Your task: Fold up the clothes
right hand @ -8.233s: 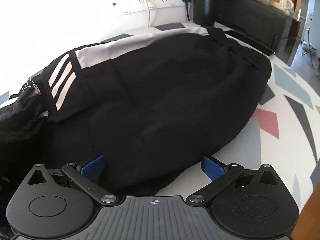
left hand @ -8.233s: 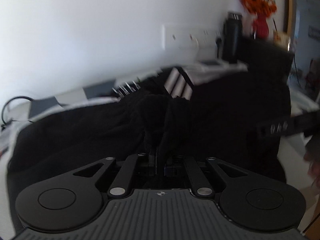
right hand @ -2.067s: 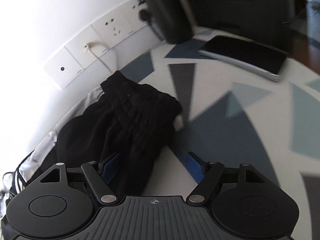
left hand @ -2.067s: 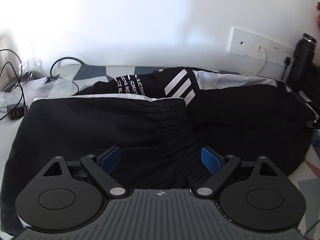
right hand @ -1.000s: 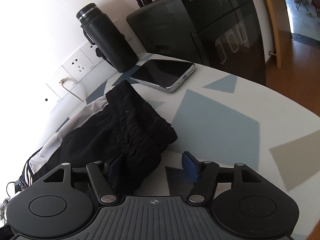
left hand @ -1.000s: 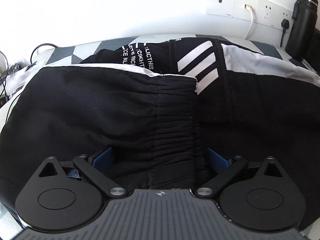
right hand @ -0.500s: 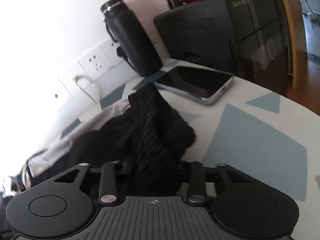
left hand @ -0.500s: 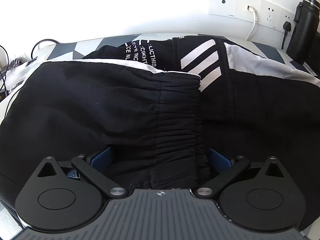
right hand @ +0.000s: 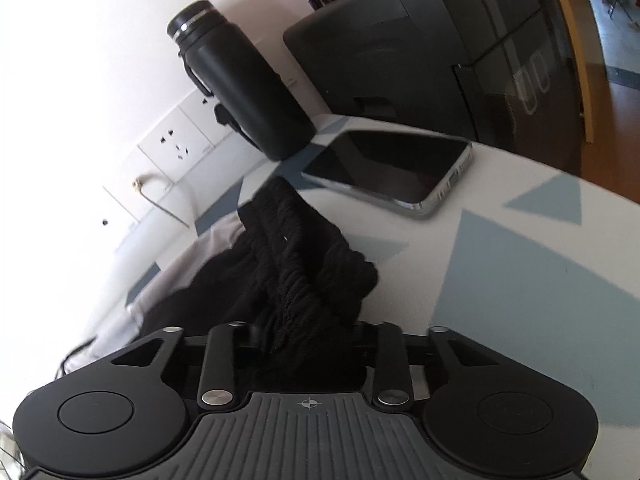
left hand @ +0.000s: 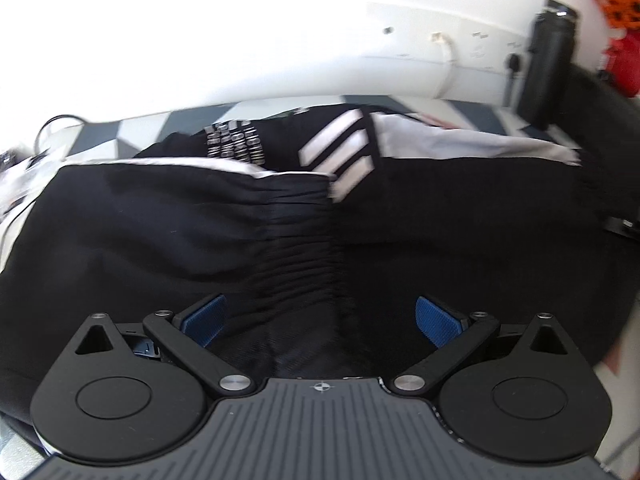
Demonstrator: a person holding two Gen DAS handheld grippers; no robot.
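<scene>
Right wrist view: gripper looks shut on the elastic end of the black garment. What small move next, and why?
Probably close the left gripper on the gathered band lying between its open fingers. The right gripper already pinches its ribbed end, so gripping both ends would let the garment lift evenly, clear of the phone.

A smartphone (right hand: pixel 394 168) lies flat on the patterned tabletop (right hand: pixel 520 280), just beyond the bunched black trousers (right hand: pixel 304 264). Behind the phone, a black flask (right hand: pixel 240 76) and a dark appliance (right hand: pixel 440 40) block the way to the wall. Right of the phone, bare tabletop leaves open passage.
</scene>
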